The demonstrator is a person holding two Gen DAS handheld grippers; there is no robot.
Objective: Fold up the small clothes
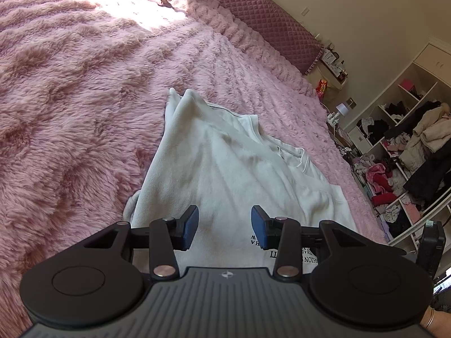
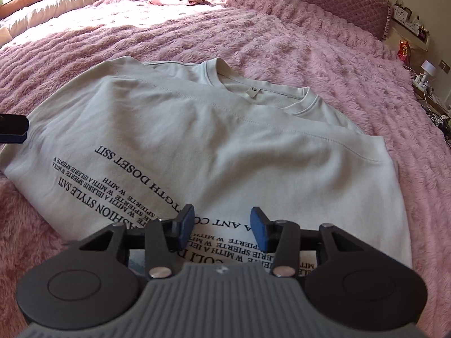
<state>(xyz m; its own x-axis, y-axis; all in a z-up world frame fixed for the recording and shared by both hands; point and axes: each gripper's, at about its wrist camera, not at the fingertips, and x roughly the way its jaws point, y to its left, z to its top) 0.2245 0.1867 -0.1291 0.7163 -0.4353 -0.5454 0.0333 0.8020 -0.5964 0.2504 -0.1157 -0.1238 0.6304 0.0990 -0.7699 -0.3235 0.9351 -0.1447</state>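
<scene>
Pale cream cotton sweatshirt with black lettering lies on the pink plush bed just ahead of my spread, empty right hand-held gripper; looks soft, light, floppy, so I'd pinch a hem edge.

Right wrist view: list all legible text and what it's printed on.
All of it is black print, upside down to the camera, on the pale grey cotton T-shirt lying on the pink fluffy blanket.
"LISS DOSET SSIT"
"FASHION STYLE SATI", start partly hidden by the right tongs
"W MITH A IELERIE SPIERTE", small repeated lines
Round mark on the white neck tag: too small to read.
</scene>
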